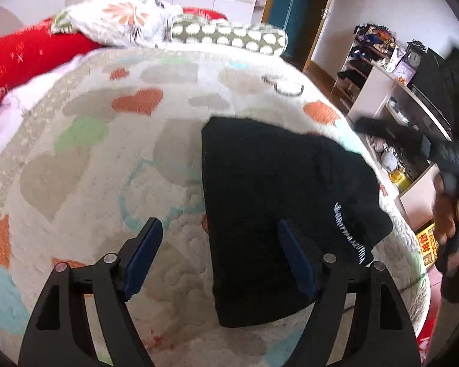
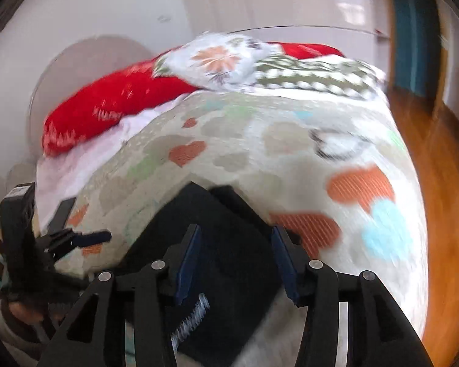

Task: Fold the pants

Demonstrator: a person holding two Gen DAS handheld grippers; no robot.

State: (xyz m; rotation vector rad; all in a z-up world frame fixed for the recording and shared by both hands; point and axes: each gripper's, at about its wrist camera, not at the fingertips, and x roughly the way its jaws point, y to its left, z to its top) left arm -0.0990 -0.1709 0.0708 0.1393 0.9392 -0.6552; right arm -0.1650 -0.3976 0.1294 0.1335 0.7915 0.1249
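The black pants (image 1: 272,214) lie folded into a compact block on the heart-patterned bedspread (image 1: 107,159), with white lettering on the right side. My left gripper (image 1: 218,260) is open and empty above the pants' left edge. The right gripper shows in the left wrist view (image 1: 391,131) at the far right, held in a hand off the bed's edge. In the right wrist view, my right gripper (image 2: 234,260) is open and empty, hovering over the black pants (image 2: 226,244). The left gripper (image 2: 91,238) shows at the left there. The right wrist view is motion-blurred.
A red pillow (image 1: 30,52), a floral pillow (image 1: 119,21) and a dotted bolster (image 1: 229,35) lie at the head of the bed. A shelf unit with clutter (image 1: 391,70) stands right of the bed. Wooden floor (image 2: 443,214) runs along the bed's right side.
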